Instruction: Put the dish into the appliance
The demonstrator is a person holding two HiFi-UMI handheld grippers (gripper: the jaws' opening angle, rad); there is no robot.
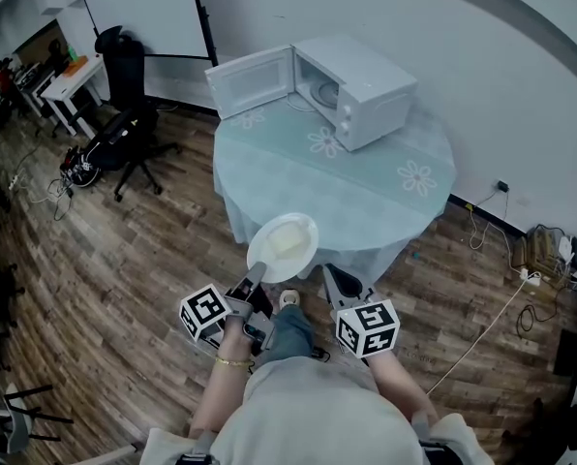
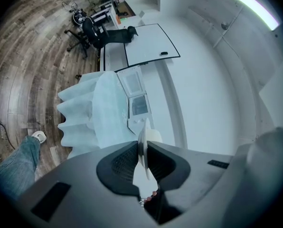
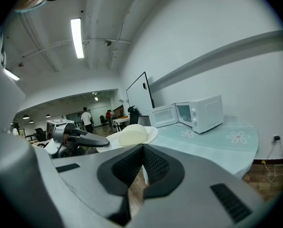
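Observation:
A white plate [image 1: 287, 243] with a pale yellow lump of food on it hangs over the near edge of the round table [image 1: 366, 197]. My left gripper [image 1: 258, 272] is shut on the plate's near rim. In the left gripper view the plate [image 2: 142, 146] stands edge-on, pinched between the two jaws. The white microwave [image 1: 361, 90] stands at the table's far side with its door [image 1: 251, 81] swung open to the left. My right gripper [image 1: 330, 275] hovers to the right of the plate with its jaws shut and nothing in them [image 3: 142, 150]. The right gripper view shows the plate [image 3: 132, 136] and microwave [image 3: 201, 112].
A pale green flowered cloth drapes over the table. A black office chair [image 1: 124, 139] and a white desk [image 1: 71, 85] stand at the left on the wood floor. Cables and a power strip [image 1: 531, 274] lie at the right by the wall. People stand far off.

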